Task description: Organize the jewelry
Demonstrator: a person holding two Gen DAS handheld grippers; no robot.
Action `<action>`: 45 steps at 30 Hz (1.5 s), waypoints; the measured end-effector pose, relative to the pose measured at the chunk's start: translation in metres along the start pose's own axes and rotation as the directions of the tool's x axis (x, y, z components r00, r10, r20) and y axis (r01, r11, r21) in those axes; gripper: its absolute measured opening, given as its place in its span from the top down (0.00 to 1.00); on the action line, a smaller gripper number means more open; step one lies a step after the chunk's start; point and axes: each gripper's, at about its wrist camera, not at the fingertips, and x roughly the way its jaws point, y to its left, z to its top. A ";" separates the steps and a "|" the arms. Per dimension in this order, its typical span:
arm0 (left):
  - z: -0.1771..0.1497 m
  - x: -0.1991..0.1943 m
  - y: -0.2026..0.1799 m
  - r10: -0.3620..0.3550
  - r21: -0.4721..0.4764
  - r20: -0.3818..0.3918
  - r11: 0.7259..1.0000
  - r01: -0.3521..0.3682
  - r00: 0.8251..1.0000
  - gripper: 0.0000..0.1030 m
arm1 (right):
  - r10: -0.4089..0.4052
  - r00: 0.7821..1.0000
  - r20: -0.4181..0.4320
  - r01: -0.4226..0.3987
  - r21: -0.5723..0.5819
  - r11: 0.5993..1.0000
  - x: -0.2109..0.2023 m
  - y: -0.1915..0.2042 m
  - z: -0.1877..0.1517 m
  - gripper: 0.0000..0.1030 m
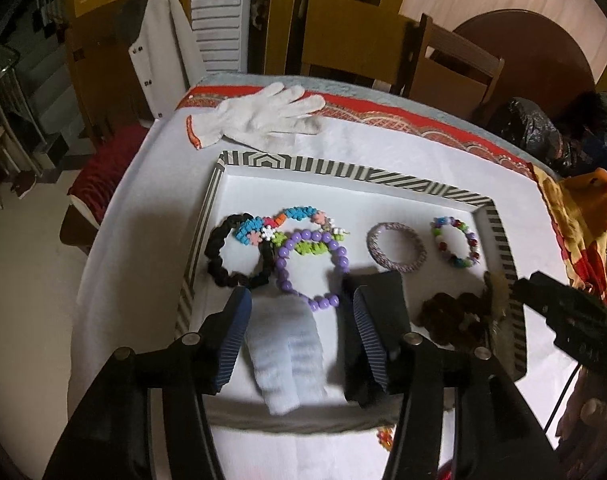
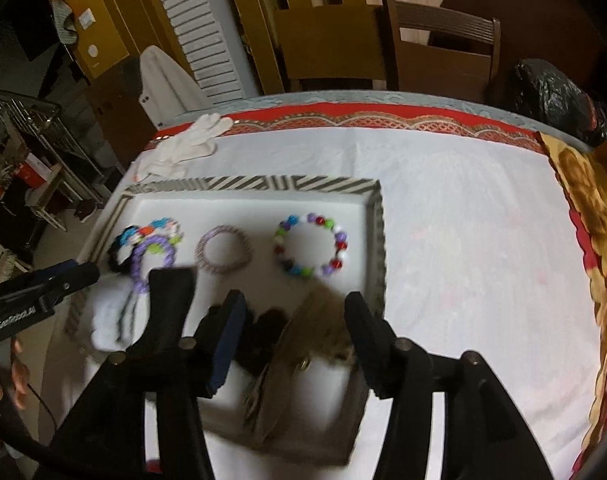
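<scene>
A striped-rim tray point(image 1: 355, 172) with a white floor holds several bracelets: a black one point(image 1: 219, 256), a multicolour flower one point(image 1: 291, 220), a purple bead one point(image 1: 315, 268), a pink woven bangle point(image 1: 397, 248) and a mixed-bead one point(image 1: 457, 246). A pale blue fluffy scrunchie point(image 1: 287, 356) lies between the open fingers of my left gripper point(image 1: 299, 312). A dark brown piece point(image 1: 451, 316) and a tan feathery piece point(image 2: 303, 352) lie at the tray's near right. My right gripper point(image 2: 295, 316) is open above them. The tray also shows in the right wrist view point(image 2: 377, 240).
A white work glove point(image 1: 263, 118) lies behind the tray on the white cloth. A red patterned border point(image 2: 383, 122) runs along the far table edge. Chairs point(image 2: 443, 48) stand behind. A patterned cloth point(image 2: 591, 216) lies at the right. An orange beaded item point(image 1: 383, 436) lies by the tray's near edge.
</scene>
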 end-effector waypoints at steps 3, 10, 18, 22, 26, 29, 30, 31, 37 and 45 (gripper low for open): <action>-0.011 -0.013 -0.006 -0.001 0.012 0.016 1.000 0.001 1.000 0.54 | 0.020 1.000 0.014 -0.020 0.016 1.000 -0.015 0.004 -0.015 0.44; -0.044 -0.042 -0.025 -0.001 0.054 0.037 0.999 -0.001 0.999 0.54 | 0.036 0.999 0.019 -0.036 -0.010 0.999 -0.044 0.015 -0.054 0.43; -0.086 -0.069 -0.038 -0.020 0.059 0.042 0.998 0.018 0.999 0.54 | 0.060 0.998 0.008 -0.060 -0.041 0.997 -0.080 0.024 -0.103 0.36; -0.104 -0.081 -0.040 -0.043 0.052 0.033 0.998 0.042 0.999 0.54 | 0.066 0.998 -0.020 -0.067 -0.056 0.996 -0.089 0.026 -0.126 0.35; -0.122 -0.092 -0.038 -0.094 0.048 0.028 0.995 0.092 0.995 0.50 | 0.076 0.996 -0.039 -0.078 -0.054 0.995 -0.096 0.025 -0.149 0.34; -0.137 -0.100 -0.037 -0.120 0.054 0.026 0.992 0.118 0.992 0.45 | 0.078 0.995 -0.067 -0.081 -0.059 0.995 -0.094 0.025 -0.165 0.34; -0.141 -0.102 -0.036 -0.122 0.056 0.023 0.991 0.120 0.992 0.44 | 0.079 0.994 -0.074 -0.083 -0.059 0.995 -0.093 0.025 -0.169 0.34; -0.148 -0.103 -0.036 -0.122 0.059 0.013 0.991 0.121 0.992 0.43 | 0.081 0.994 -0.080 -0.086 -0.059 0.995 -0.092 0.024 -0.172 0.34; -0.173 -0.096 -0.043 -0.164 0.079 -0.051 0.983 0.168 0.985 0.43 | 0.082 0.991 -0.109 -0.089 -0.060 0.994 -0.085 0.024 -0.186 0.34; -0.185 -0.079 -0.047 -0.179 0.056 -0.107 0.981 0.186 0.978 0.43 | 0.065 0.989 -0.133 -0.073 -0.049 0.996 -0.080 0.011 -0.189 0.34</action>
